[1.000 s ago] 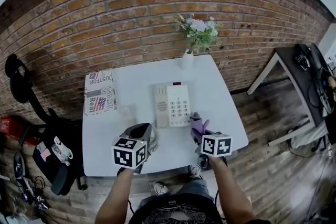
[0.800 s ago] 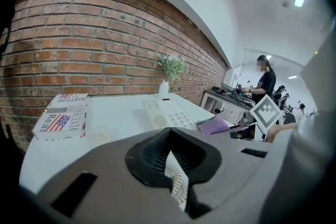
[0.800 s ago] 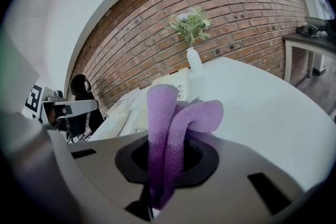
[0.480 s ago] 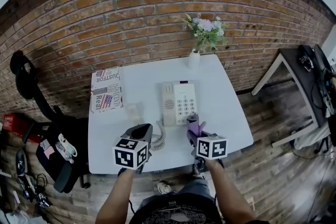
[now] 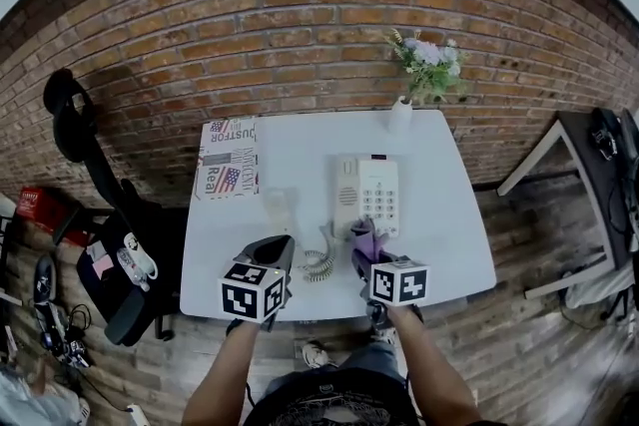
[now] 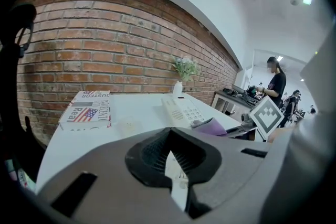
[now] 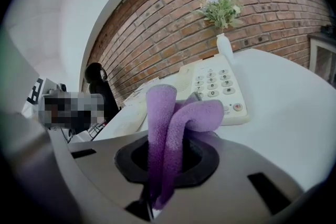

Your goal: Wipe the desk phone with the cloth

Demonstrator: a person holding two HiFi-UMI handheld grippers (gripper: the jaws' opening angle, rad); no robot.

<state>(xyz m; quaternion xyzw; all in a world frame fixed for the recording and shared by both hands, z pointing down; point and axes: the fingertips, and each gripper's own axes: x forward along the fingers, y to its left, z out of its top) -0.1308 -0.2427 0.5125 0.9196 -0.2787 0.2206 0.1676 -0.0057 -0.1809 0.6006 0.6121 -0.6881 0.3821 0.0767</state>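
Observation:
The white desk phone (image 5: pixel 367 195) lies mid-table with its cradle bare; the keypad shows in the right gripper view (image 7: pixel 215 86). Its coiled cord (image 5: pixel 318 264) runs toward my left gripper (image 5: pixel 272 249), near the table's front edge. That gripper (image 6: pixel 170 157) is shut on a white piece, apparently the handset (image 6: pixel 176 173). My right gripper (image 5: pixel 362 249) hovers just in front of the phone's near edge, shut on a folded purple cloth (image 7: pixel 168 123) that sticks up from the jaws (image 5: pixel 363 236).
A flag-printed book (image 5: pixel 228 170) lies at the table's (image 5: pixel 449 244) back left. A small pale round object (image 5: pixel 278 208) sits left of the phone. A vase of flowers (image 5: pixel 401 115) stands at the back by the brick wall. A black chair (image 5: pixel 120 264) is left.
The head view has swung, shifting the table rightward in frame. Relative to the table, both grippers have drifted left; the right one with the cloth now sits before the phone's near edge.

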